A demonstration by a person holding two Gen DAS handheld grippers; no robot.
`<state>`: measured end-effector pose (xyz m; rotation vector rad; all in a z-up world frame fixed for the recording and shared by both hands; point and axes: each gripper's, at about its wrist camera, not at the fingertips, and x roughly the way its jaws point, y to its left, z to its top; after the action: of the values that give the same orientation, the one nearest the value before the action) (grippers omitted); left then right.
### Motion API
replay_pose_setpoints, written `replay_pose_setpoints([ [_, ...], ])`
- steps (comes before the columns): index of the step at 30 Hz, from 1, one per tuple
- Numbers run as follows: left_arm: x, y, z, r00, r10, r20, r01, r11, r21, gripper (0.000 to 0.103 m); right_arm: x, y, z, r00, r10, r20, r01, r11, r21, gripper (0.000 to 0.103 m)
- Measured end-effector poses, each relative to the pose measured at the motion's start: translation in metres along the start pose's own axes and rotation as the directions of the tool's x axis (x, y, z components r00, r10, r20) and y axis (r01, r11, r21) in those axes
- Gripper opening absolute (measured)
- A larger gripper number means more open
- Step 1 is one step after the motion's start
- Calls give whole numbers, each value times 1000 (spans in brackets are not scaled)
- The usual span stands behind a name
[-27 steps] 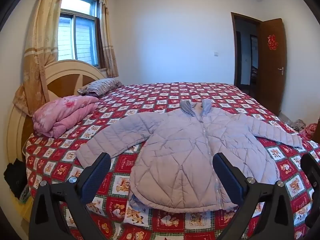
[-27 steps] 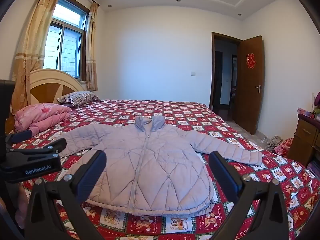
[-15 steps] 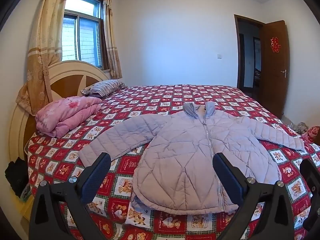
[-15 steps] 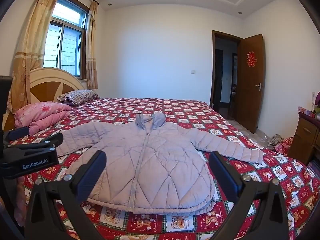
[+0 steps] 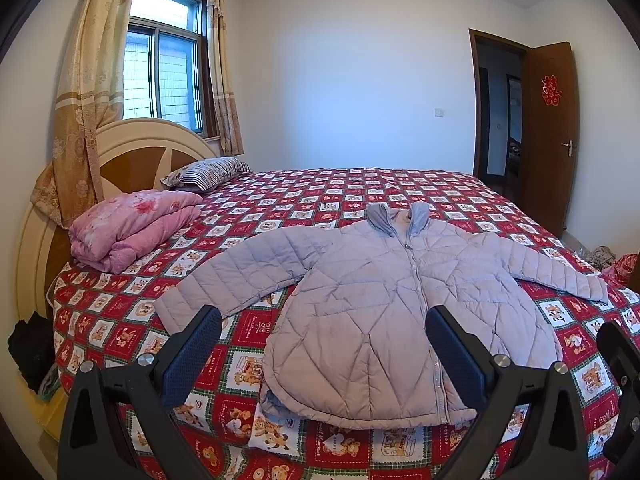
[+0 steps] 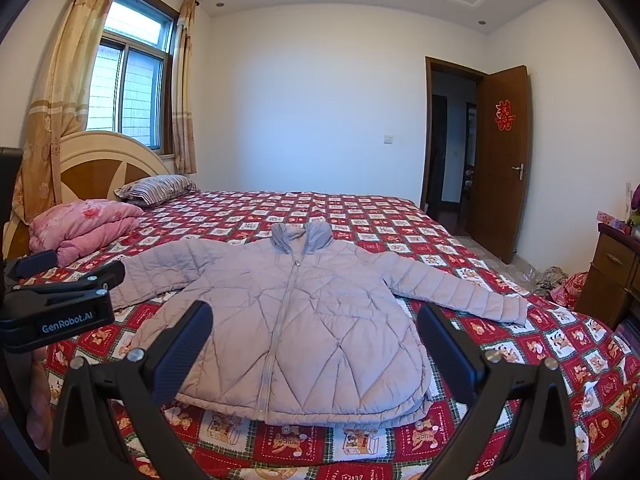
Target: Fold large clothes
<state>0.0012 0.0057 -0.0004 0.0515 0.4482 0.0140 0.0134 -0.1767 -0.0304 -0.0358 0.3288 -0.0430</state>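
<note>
No fold was made yet: the jacket (image 6: 296,320) lay spread flat near the bed's (image 6: 360,212) front edge, and I held the left gripper (image 5: 324,344) and the right gripper (image 6: 314,340) wide and empty.

A pale lilac quilted jacket (image 5: 384,300) with a grey collar lies on a bedspread (image 5: 320,196) checked red and white with cartoon bears. The folded quilt (image 5: 132,228) is pink and floral, the pillow (image 5: 208,168) striped, the curtains (image 5: 84,92) beige, the door (image 5: 552,128) dark brown.
</note>
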Motion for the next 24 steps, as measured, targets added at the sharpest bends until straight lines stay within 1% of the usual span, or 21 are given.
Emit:
replay_pose_setpoints([
  [24, 8, -1, -5, 1000, 0, -22, 0, 1000, 1, 102, 5, -6, -4, 1000, 1, -17, 0, 1000, 16, 103],
])
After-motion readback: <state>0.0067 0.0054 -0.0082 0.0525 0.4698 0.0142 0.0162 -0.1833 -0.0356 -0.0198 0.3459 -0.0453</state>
